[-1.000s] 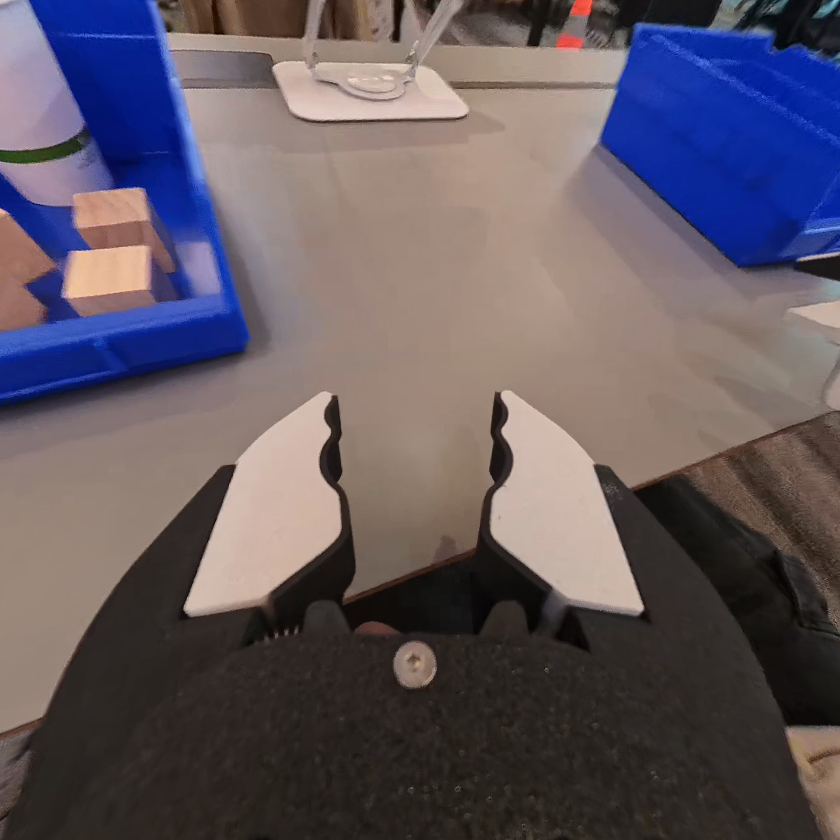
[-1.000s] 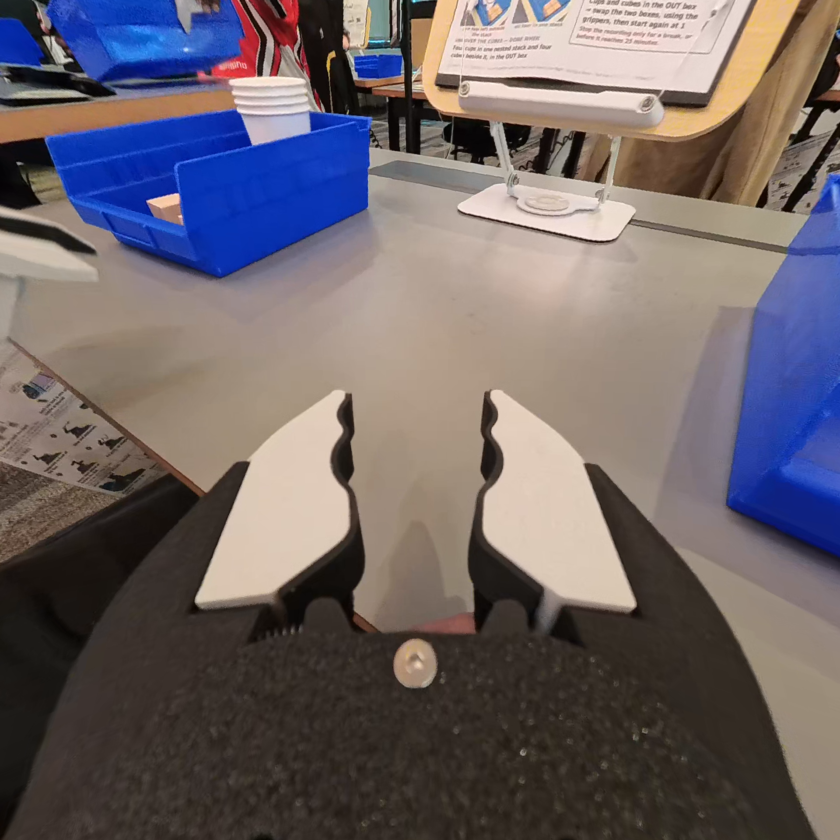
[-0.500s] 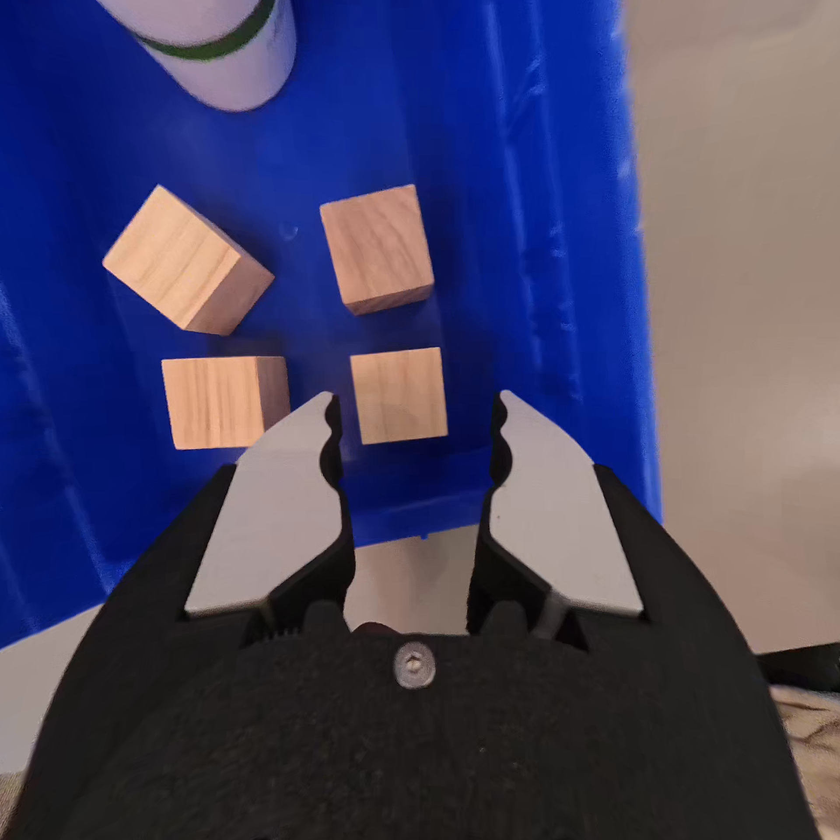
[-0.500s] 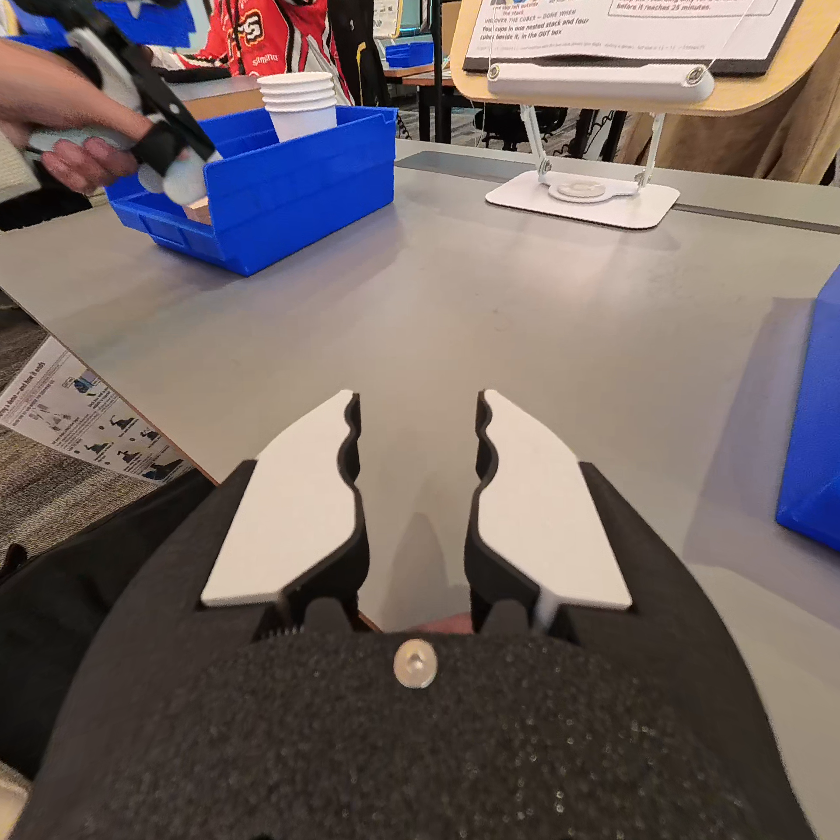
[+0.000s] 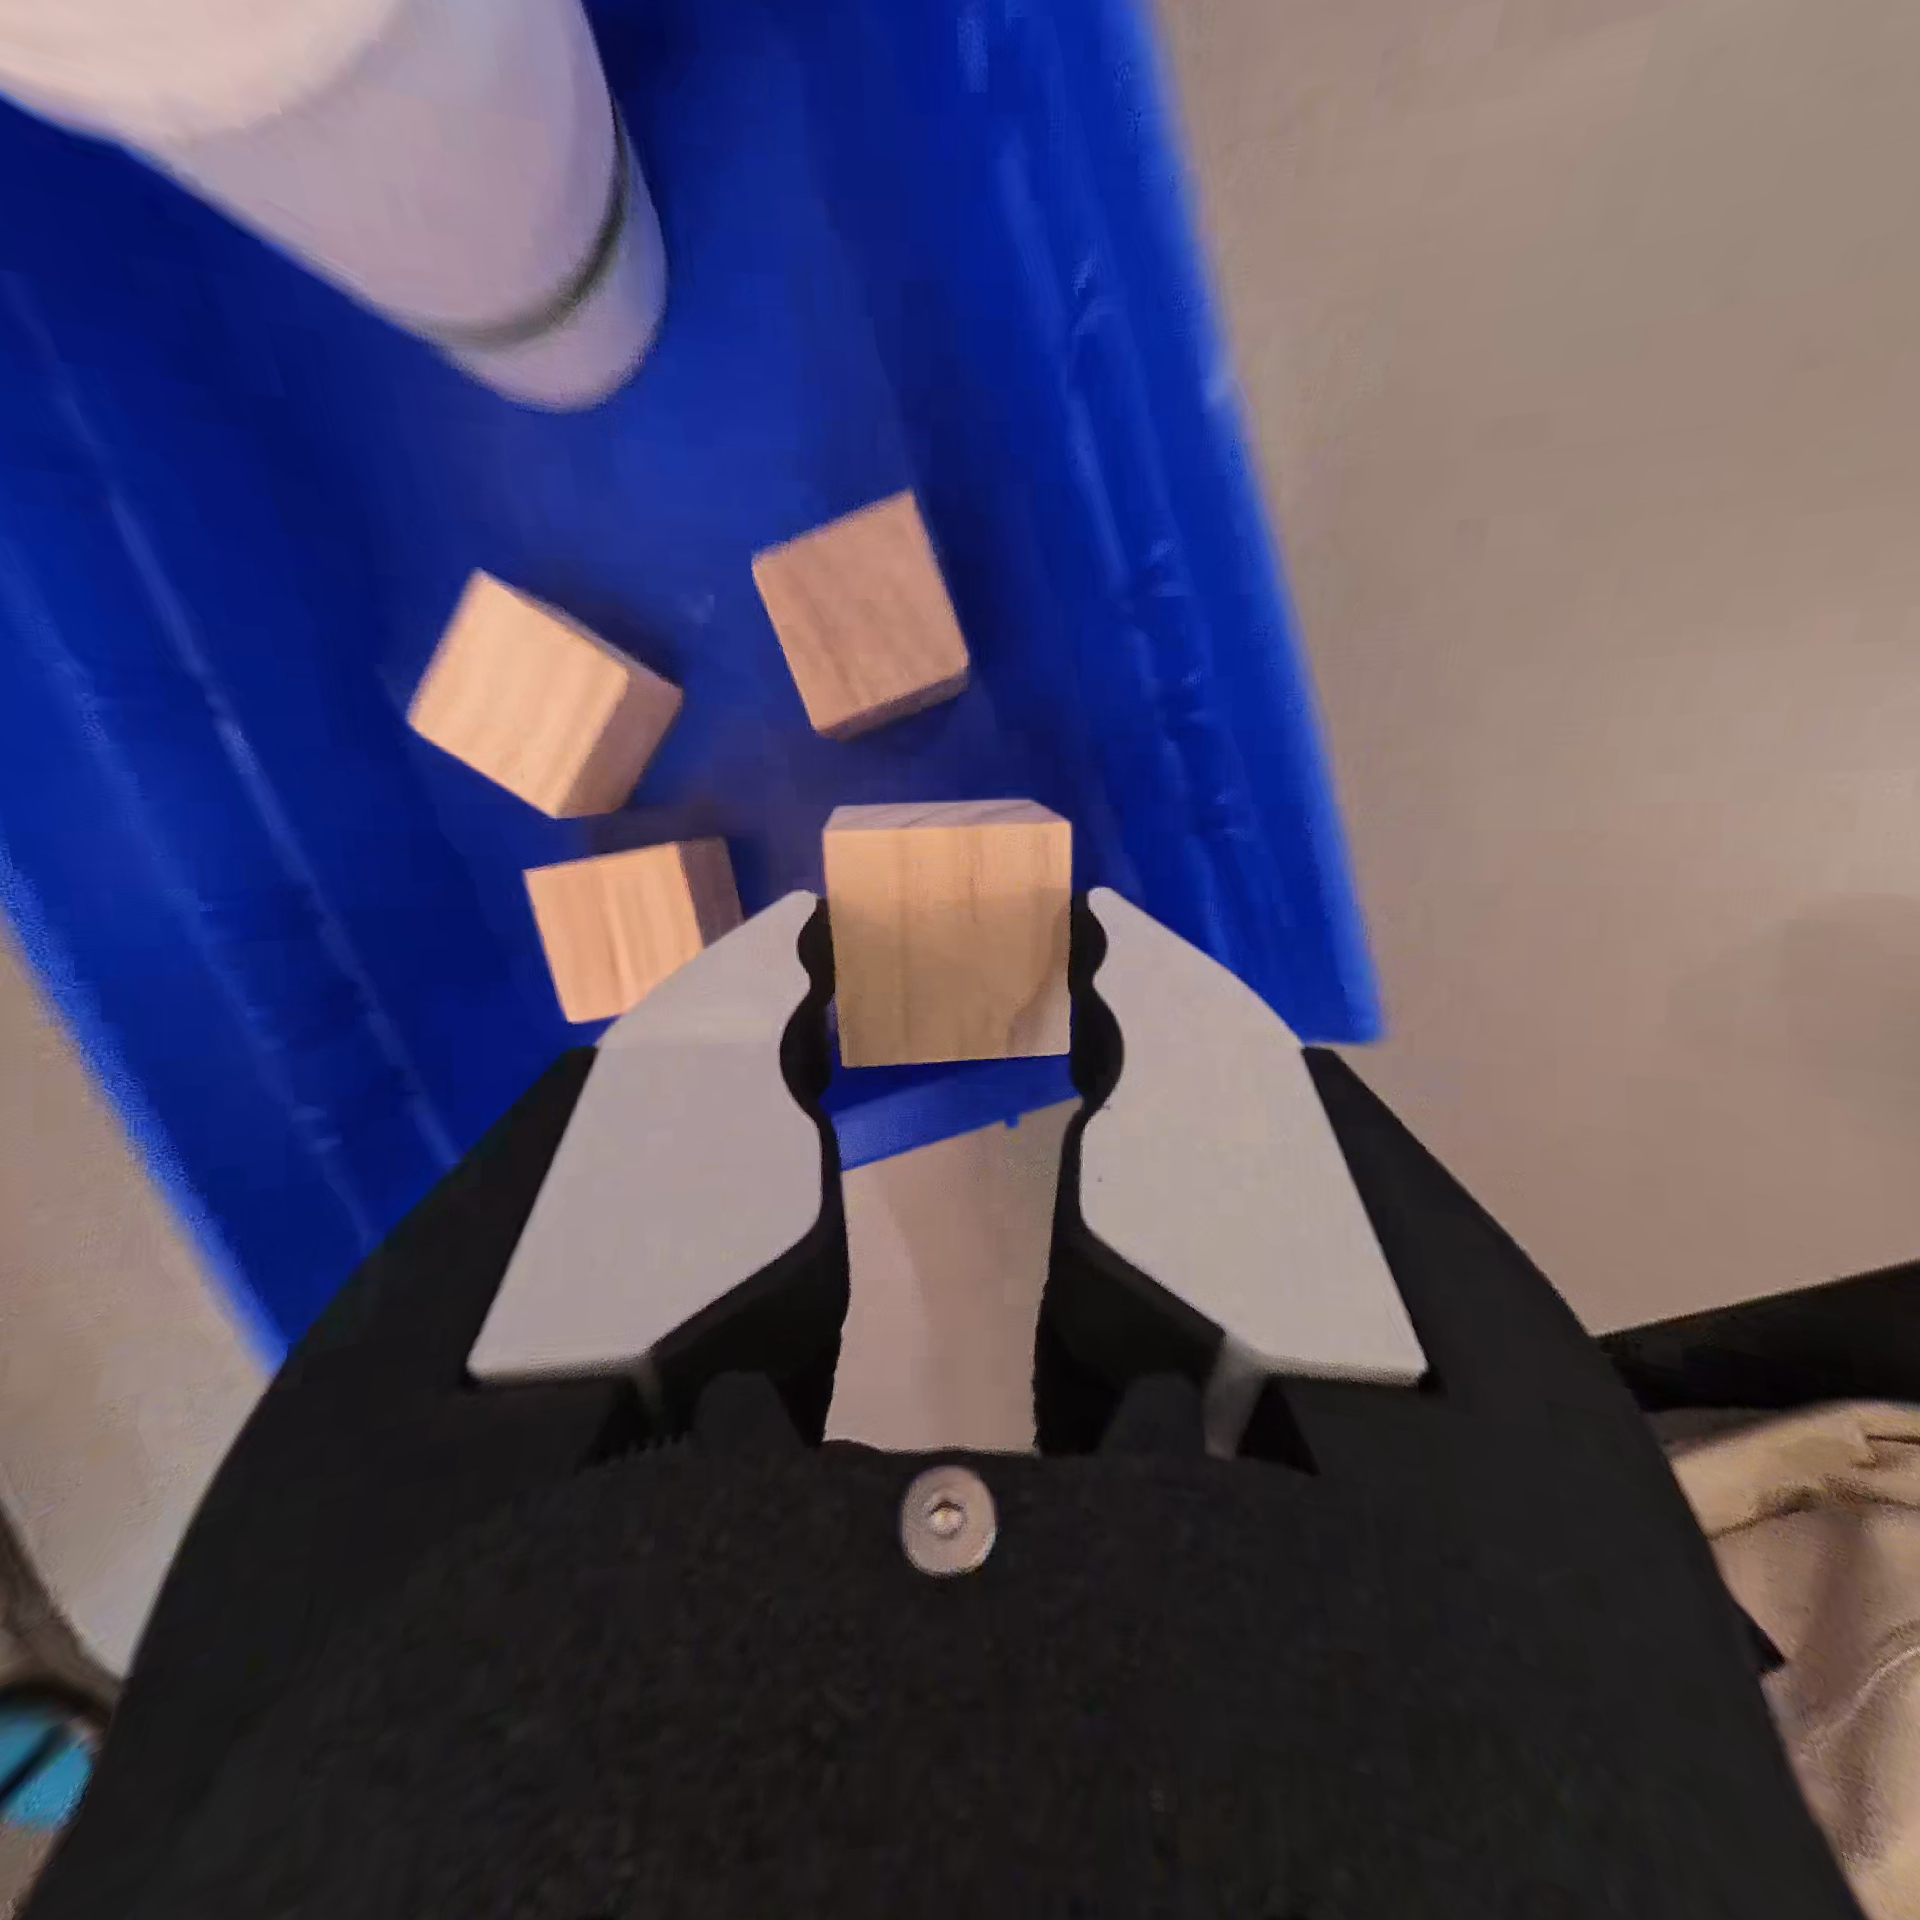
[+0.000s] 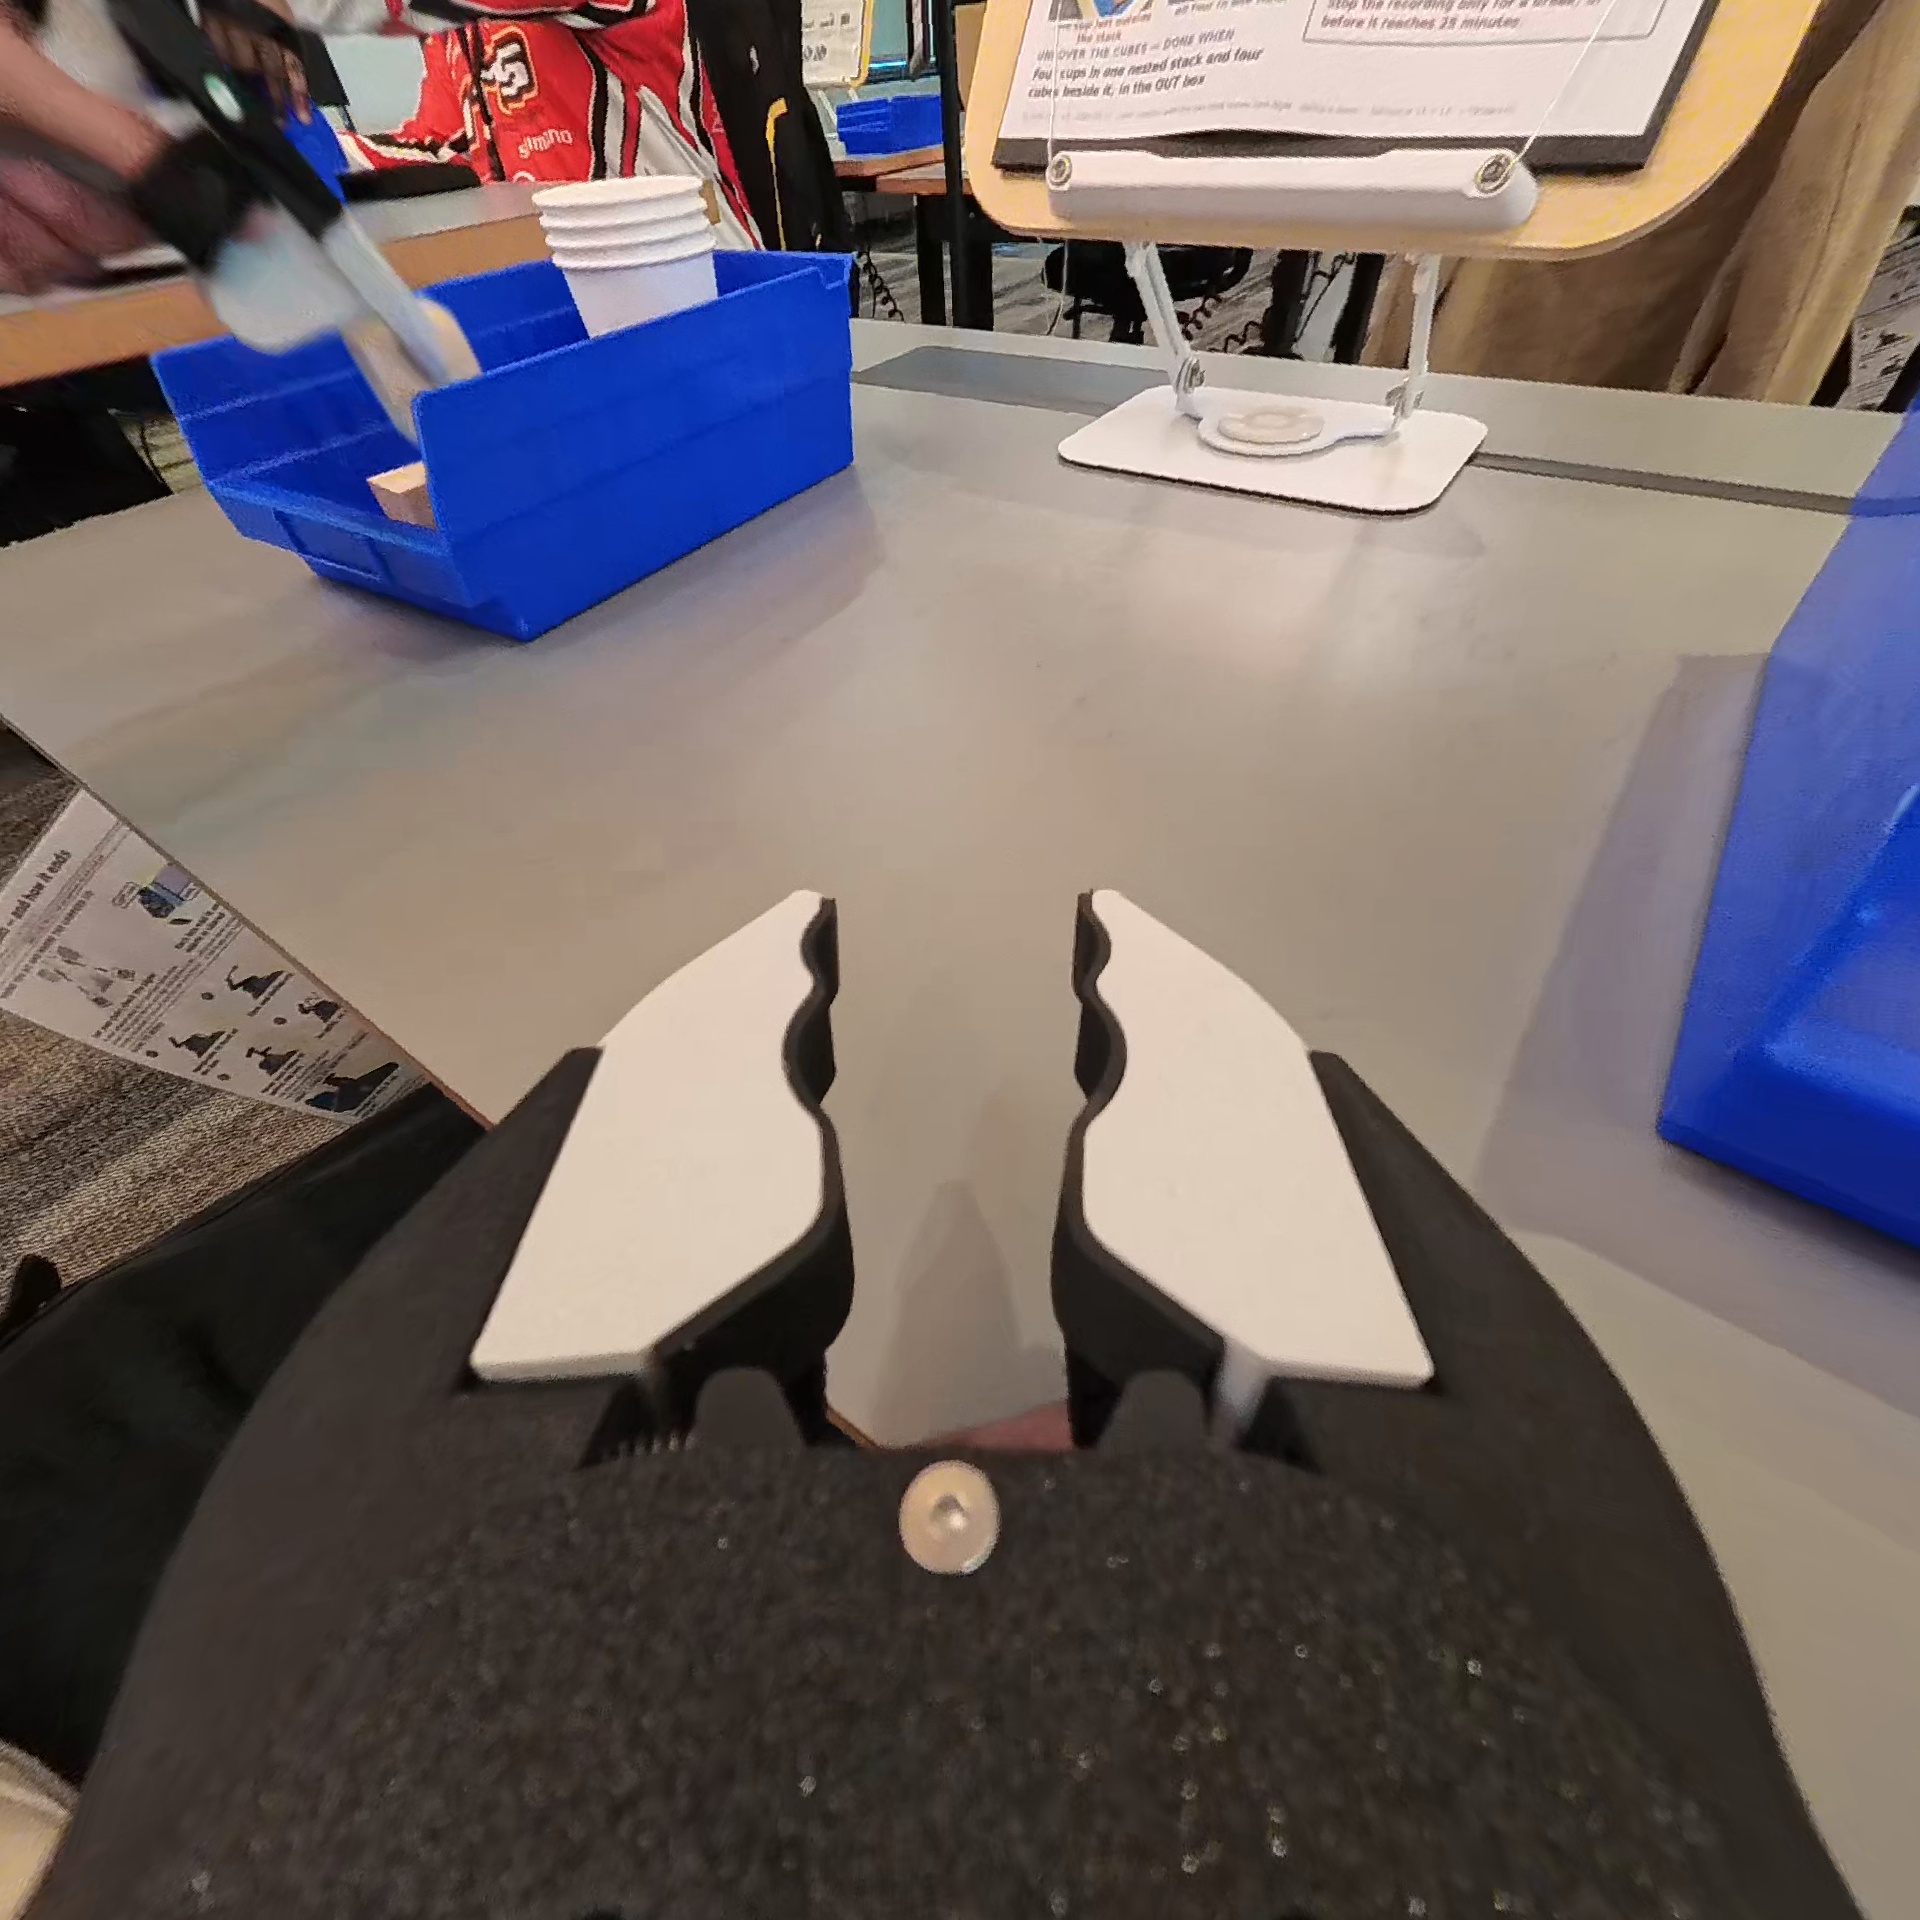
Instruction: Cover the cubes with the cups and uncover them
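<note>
My left gripper (image 5: 951, 909) is shut on a wooden cube (image 5: 948, 977), holding it over the near end of the blue bin (image 5: 1091, 416). Three more wooden cubes (image 5: 545, 694) (image 5: 860, 613) (image 5: 623, 925) lie on the bin floor. A stack of white paper cups (image 5: 416, 187) stands further inside, blurred. In the right wrist view the same bin (image 6: 644, 457) sits far left with the cup stack (image 6: 629, 249), and the left gripper (image 6: 395, 343) dips into it. My right gripper (image 6: 954, 914) is open and empty over the grey table (image 6: 1039, 727).
A second blue bin (image 6: 1818, 987) stands at the right. A white stand (image 6: 1273, 447) holding an instruction board is at the back. The table's front edge runs at the lower left, with a printed sheet (image 6: 156, 966) on the carpet below. People stand behind the table.
My left gripper swung over the bin, came down around the nearest cube and shut on it. My right gripper narrowed slightly but stayed open and nearly still.
</note>
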Available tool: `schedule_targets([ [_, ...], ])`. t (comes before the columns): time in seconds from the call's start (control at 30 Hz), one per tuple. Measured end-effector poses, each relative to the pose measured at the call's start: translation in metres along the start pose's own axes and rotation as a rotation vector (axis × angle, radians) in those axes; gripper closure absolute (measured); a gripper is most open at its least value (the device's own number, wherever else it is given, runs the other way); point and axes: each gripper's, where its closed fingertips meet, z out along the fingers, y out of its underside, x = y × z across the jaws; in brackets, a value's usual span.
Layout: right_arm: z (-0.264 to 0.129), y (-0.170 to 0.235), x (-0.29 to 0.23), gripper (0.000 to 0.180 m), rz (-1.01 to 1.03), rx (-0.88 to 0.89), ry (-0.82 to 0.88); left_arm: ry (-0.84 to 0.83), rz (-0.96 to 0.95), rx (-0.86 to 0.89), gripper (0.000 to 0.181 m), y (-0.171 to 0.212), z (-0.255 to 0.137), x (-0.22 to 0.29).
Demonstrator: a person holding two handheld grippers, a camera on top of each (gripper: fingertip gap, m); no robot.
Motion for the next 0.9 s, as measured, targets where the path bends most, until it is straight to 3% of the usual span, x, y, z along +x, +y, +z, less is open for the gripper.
schedule_targets([
  [0.03,0.0,0.0,0.001,0.137,0.0,0.001,0.003,0.011,0.039,0.052,0.138,-0.012,-0.018,0.009],
  [0.13,0.001,-0.001,0.003,0.137,-0.008,0.0,0.01,0.093,0.227,0.178,0.138,-0.046,-0.058,0.068],
  [0.2,0.003,-0.001,0.002,0.138,-0.017,-0.004,0.011,0.13,0.359,0.167,0.138,-0.058,-0.055,0.119],
  [0.3,0.005,0.0,0.001,0.139,-0.029,-0.012,0.011,0.165,0.497,0.054,0.137,-0.061,-0.009,0.184],
  [0.43,0.005,0.001,-0.001,0.139,-0.048,-0.024,0.009,0.149,0.565,-0.08,0.137,-0.059,0.057,0.225],
  [0.6,0.004,0.009,-0.002,0.139,-0.053,-0.061,0.001,0.166,0.531,-0.133,0.137,-0.061,0.096,0.247],
  [0.77,0.003,0.014,0.0,0.139,-0.035,-0.089,-0.002,0.188,0.517,-0.119,0.137,-0.061,0.102,0.255],
  [0.83,0.007,0.014,0.003,0.139,-0.048,-0.129,0.006,0.185,0.508,-0.094,0.113,-0.058,0.096,0.251],
  [0.9,0.016,0.006,0.01,0.136,-0.066,-0.208,0.013,0.186,0.476,-0.008,0.109,-0.053,0.077,0.241],
])
